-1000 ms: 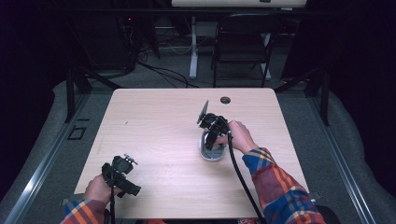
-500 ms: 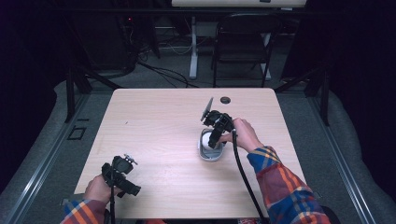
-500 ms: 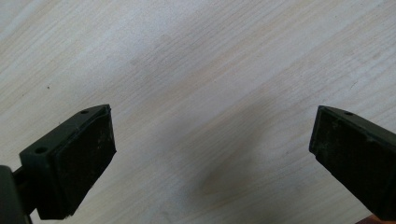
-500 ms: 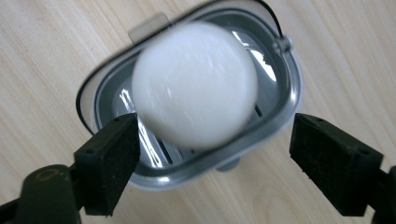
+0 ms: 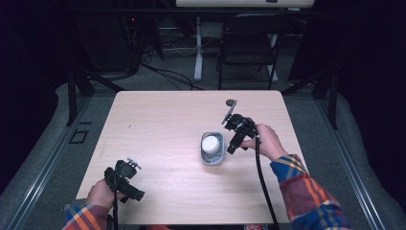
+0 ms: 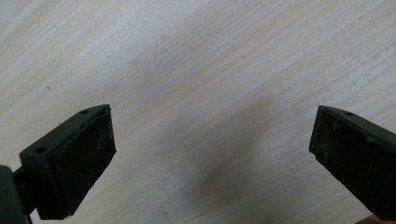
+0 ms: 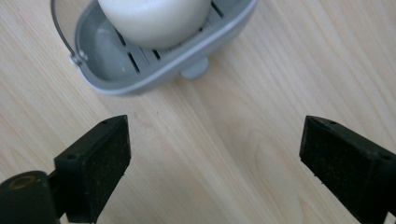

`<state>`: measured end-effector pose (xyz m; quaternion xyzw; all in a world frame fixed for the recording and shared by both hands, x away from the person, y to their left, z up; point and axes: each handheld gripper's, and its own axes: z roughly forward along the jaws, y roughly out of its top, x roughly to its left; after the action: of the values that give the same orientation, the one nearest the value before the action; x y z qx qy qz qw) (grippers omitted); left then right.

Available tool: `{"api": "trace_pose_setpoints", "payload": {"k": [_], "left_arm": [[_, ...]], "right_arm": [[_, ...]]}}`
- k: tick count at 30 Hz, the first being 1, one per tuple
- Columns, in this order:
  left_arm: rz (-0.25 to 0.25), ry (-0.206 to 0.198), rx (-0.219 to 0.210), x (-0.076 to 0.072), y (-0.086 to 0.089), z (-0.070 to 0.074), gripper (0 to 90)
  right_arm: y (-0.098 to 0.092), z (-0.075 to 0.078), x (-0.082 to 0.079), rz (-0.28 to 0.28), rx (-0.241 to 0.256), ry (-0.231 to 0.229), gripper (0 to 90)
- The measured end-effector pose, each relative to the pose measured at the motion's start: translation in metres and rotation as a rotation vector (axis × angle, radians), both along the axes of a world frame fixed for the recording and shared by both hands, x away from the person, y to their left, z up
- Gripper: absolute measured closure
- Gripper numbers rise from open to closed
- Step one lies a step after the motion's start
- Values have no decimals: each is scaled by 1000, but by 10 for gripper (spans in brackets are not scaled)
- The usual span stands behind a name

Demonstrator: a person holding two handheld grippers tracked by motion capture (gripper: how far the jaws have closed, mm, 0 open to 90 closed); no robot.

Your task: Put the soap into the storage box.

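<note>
**Right gripper pulled off the soap dish, jaws wide**

Since a second ago my right gripper (image 5: pixel 231 149) has come away from over the grey soap dish (image 5: pixel 212 152) and now sits just to its right, so the white round soap (image 5: pixel 211 143) shows uncovered in the dish. My left gripper (image 5: pixel 139 195) has not moved from the near left corner of the table (image 5: pixel 158 120).

In the right gripper view my jaws stand wide apart with nothing between them, the dish just ahead with its small foot (image 7: pixel 194 68) and thin wire handle (image 7: pixel 60 32) toward me. My left jaws are equally wide, over bare wood.

What could go wrong, as I judge it: the dish is light and stands on small feet, so a careless swing of my right jaw tip could nudge it, or catch the wire and tip the soap out. The trailing cable (image 5: pixel 262 184) could also drag across it.

My right hand (image 5: pixel 266 141) holds its gripper tilted down and leftward toward the dish; my left hand (image 5: pixel 99 194) rests low at the table's near edge, gripper angled down.
</note>
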<state>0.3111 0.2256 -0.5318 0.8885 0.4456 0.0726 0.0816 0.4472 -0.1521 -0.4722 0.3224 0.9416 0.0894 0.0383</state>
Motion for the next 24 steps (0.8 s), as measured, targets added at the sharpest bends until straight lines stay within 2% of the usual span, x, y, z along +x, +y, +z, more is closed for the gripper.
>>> {"api": "trace_pose_setpoints", "payload": {"k": [2,4,7,9,10,11,13,16,17,21,23,24], "left_arm": [[0,0,1,0,0,0,0],[0,1,0,0,0,0,0],[-1,0,0,0,0,0,0],[-1,0,0,0,0,0,0],[-1,0,0,0,0,0,0],[-1,-1,0,0,0,0,0],[-1,-1,0,0,0,0,0],[-3,-3,0,0,0,0,0],[-3,-4,-1,0,0,1,0],[-7,-4,0,0,0,0,0],[-6,-3,-1,0,0,0,0],[-10,-4,2,0,-1,1,0]], "right_arm": [[-7,0,-3,-1,-19,4,77],[-15,-2,-7,-18,-9,4,73],[-27,-3,-11,-27,-32,0,64],[-36,-6,-16,-49,-23,-5,62],[-39,-6,-17,-48,-35,1,62],[-43,-9,-20,-61,-23,-8,62],[-50,-11,-23,-63,-50,3,57],[-61,-18,-31,-82,-44,4,53],[-64,-20,-34,-79,-61,4,56],[-78,-28,-48,-111,-50,-5,64],[-84,-31,-52,-106,-89,11,46],[-86,-36,-53,-110,-56,20,35]]}}
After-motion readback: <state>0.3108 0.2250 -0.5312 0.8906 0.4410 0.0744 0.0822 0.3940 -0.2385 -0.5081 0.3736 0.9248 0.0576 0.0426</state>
